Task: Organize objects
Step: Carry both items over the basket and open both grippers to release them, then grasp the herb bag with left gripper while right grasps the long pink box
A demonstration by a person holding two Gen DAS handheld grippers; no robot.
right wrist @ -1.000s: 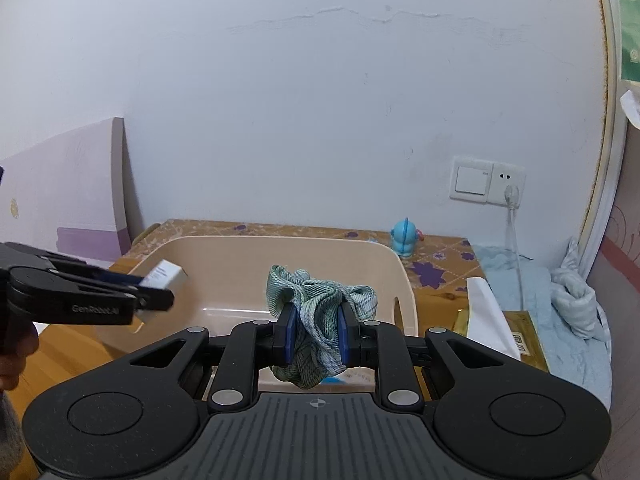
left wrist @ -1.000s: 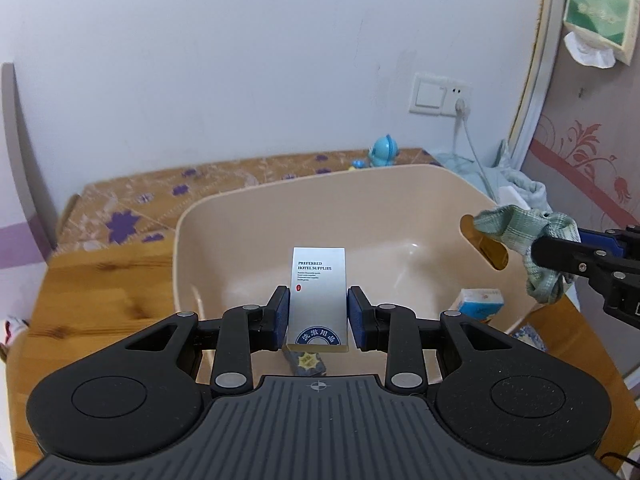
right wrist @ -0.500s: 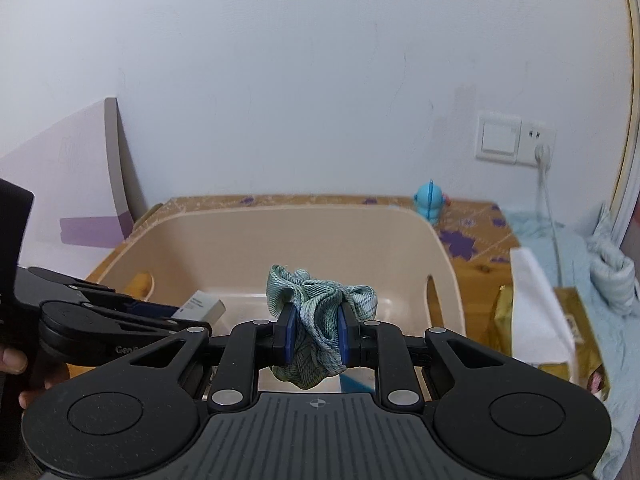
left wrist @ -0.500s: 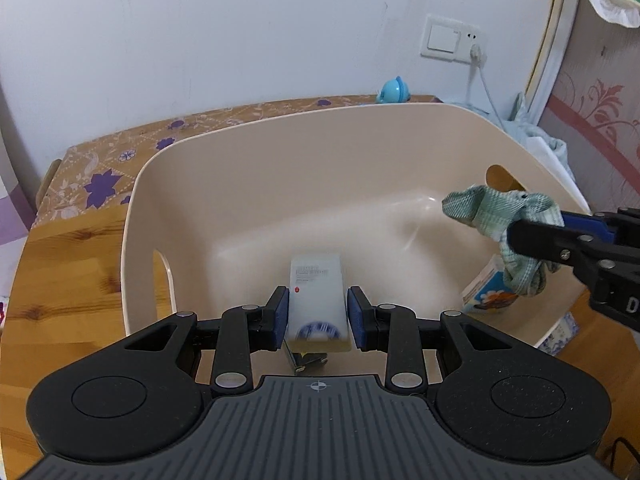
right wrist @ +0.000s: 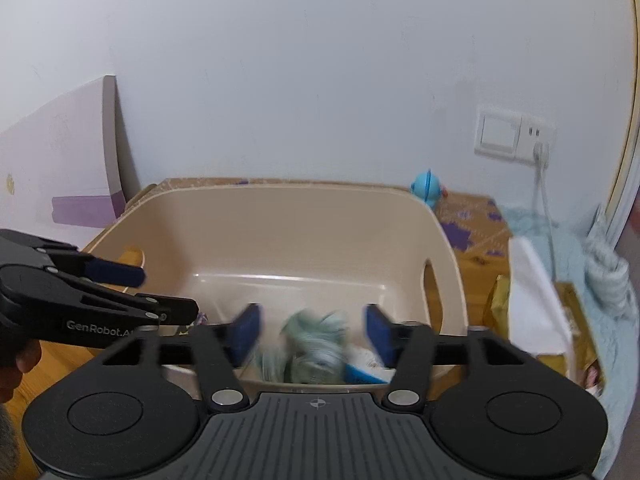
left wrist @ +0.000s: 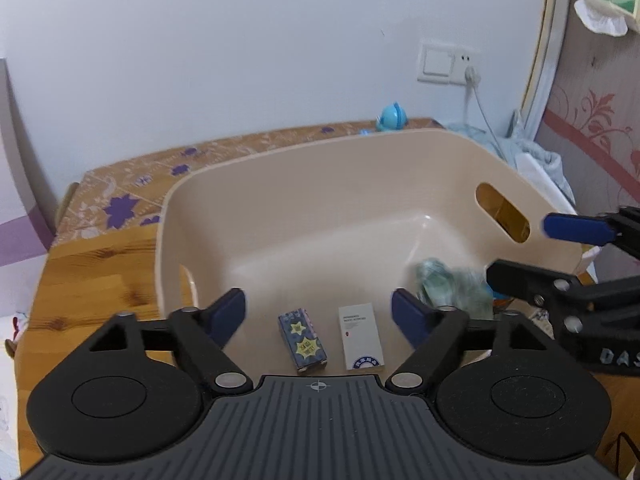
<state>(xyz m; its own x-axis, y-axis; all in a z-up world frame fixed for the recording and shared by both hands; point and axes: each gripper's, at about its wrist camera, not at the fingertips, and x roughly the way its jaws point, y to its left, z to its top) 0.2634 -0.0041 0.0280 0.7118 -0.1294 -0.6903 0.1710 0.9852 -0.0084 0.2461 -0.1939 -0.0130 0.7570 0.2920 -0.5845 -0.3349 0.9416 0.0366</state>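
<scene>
A beige plastic basin (left wrist: 280, 184) stands on the wooden table; it also shows in the right wrist view (right wrist: 304, 216). My left gripper (left wrist: 318, 314) is open above the basin's near side. A white box (left wrist: 360, 336) lies flat on the basin floor beside a blue starred box (left wrist: 303, 340). My right gripper (right wrist: 311, 332) is open over the basin, and it shows in the left wrist view (left wrist: 536, 248) too. A green checked cloth (right wrist: 316, 344) lies blurred below it in the basin, also seen in the left wrist view (left wrist: 452, 284). A blue-white carton (right wrist: 362, 368) lies beside the cloth.
A blue toy figure (left wrist: 391, 117) stands behind the basin by the wall. A wall socket with a white cable (left wrist: 472, 80) is at the right. Light blue bedding (right wrist: 600, 288) and a gold packet (right wrist: 576, 332) lie right of the table. A patterned cloth (left wrist: 132, 200) covers the table's back.
Both grippers have opened. The white box has dropped from my left gripper onto the basin floor. The green cloth has dropped from my right gripper into the basin.
</scene>
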